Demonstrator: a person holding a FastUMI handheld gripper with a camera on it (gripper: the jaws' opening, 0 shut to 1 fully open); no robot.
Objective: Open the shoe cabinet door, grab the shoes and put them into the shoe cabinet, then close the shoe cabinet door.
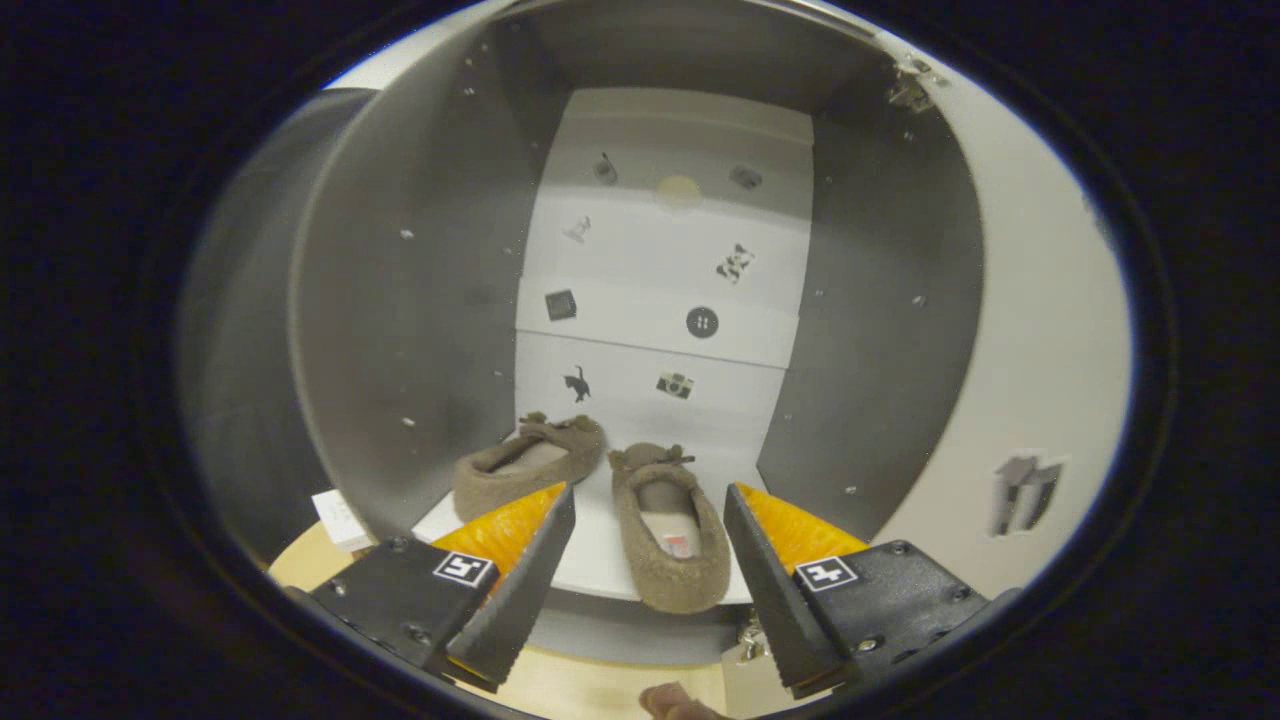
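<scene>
Inside the open shoe cabinet (400, 300), two brown slippers rest on the white bottom shelf (590, 560) as I hold the gripper (650, 530) just in front of it; the jaws stand wide and hold nothing, one finger to each side of the right slipper (668, 530), whose heel overhangs the shelf's front edge, while the left slipper (525, 465) lies farther in, angled toward the left wall; the back panel (660, 290) carries small stickers, and the door (1040, 400) hangs open to the right with its handle (1025, 492) facing me; I judge the shoes placed and the closing step in hand; done well, that means drawing the jaws straight back clear of the overhanging heel, perhaps nudging it inward first so the door cannot catch it, then swinging round to the door's outer edge and pushing steadily until it seats.
</scene>
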